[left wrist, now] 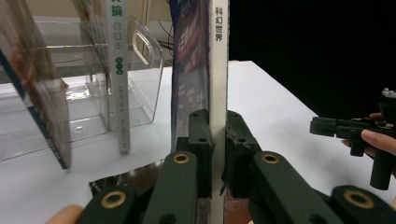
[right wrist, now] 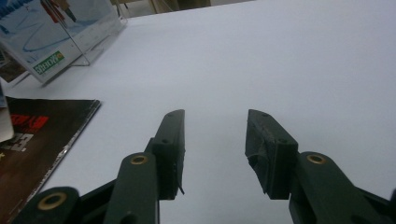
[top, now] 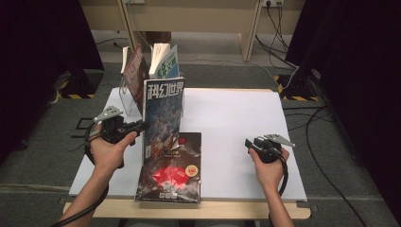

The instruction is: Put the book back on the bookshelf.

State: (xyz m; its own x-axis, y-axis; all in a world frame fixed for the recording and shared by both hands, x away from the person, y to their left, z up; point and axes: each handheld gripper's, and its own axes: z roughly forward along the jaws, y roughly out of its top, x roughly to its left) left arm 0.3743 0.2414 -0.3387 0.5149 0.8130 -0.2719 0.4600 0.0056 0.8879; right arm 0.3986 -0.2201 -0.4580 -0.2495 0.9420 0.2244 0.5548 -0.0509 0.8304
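A magazine with a blue cover point(top: 163, 111) stands upright on the white table top, and my left gripper point(top: 138, 126) is shut on its left edge. In the left gripper view the two black jaws pinch its white spine point(left wrist: 218, 84) from both sides, my left gripper point(left wrist: 217, 133) low on it. A dark magazine point(top: 172, 165) lies flat just in front of it, near the table's front edge. My right gripper point(top: 249, 144) is held low over the right part of the table, open, with nothing between the jaws of my right gripper point(right wrist: 215, 140); the dark magazine point(right wrist: 32, 140) lies to its left.
A clear acrylic book rack point(left wrist: 88, 93) stands at the back left with two leaning books point(top: 163, 61) in it. The white sheet point(top: 231, 118) covers the table; bare sheet lies around the right gripper. Cables run over the floor on the right.
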